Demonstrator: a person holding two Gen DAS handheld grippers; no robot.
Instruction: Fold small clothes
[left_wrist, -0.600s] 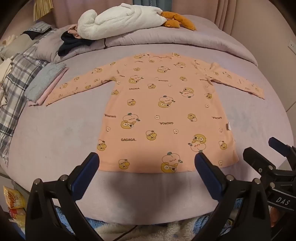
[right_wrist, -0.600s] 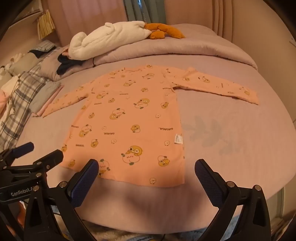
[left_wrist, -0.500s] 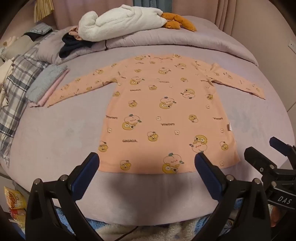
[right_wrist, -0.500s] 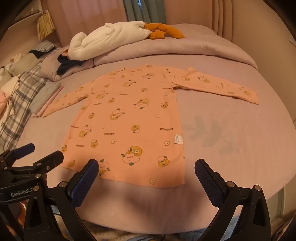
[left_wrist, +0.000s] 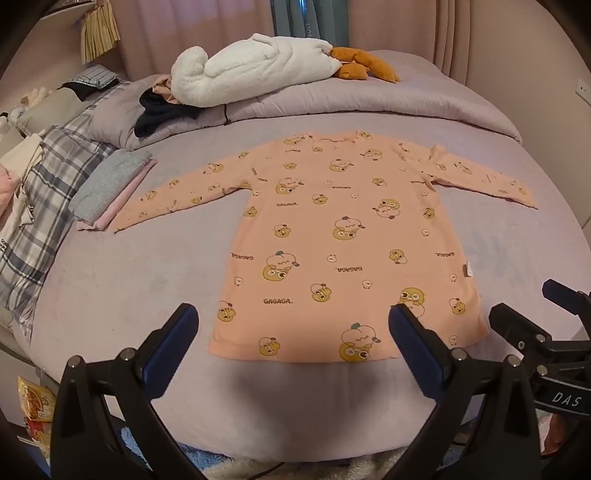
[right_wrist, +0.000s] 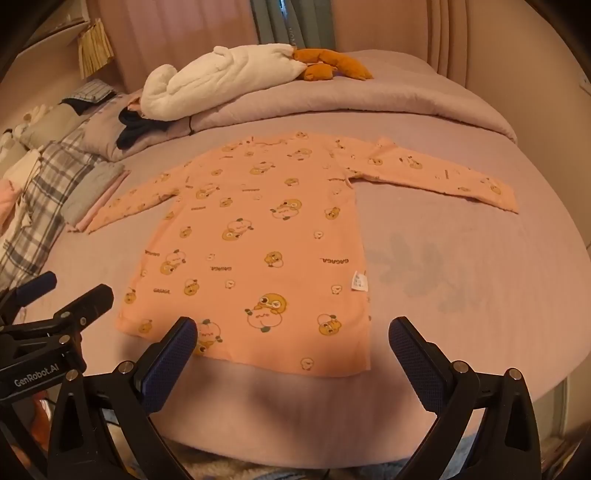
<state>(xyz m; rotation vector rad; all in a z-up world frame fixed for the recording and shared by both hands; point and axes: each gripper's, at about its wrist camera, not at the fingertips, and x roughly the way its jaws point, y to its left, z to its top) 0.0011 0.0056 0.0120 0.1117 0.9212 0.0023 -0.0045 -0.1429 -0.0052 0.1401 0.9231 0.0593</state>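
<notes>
**Lighting and picture quality**

Dim, warm indoor light; right wrist view more orange-brown, left wrist view cooler and pinker. Soft broad shadow on the bedspread (left_wrist: 110, 280) just below the hem of the peach shirt (left_wrist: 343, 240). No glare. Centre sharp (printed lettering legible). Strong fisheye bending at the edges, black vignette in all corners; far background slightly soft

Left tool (left_wrist: 293, 328) and right tool (right_wrist: 293, 341) side by side, jaws spread wide, gripping nothing.
</notes>
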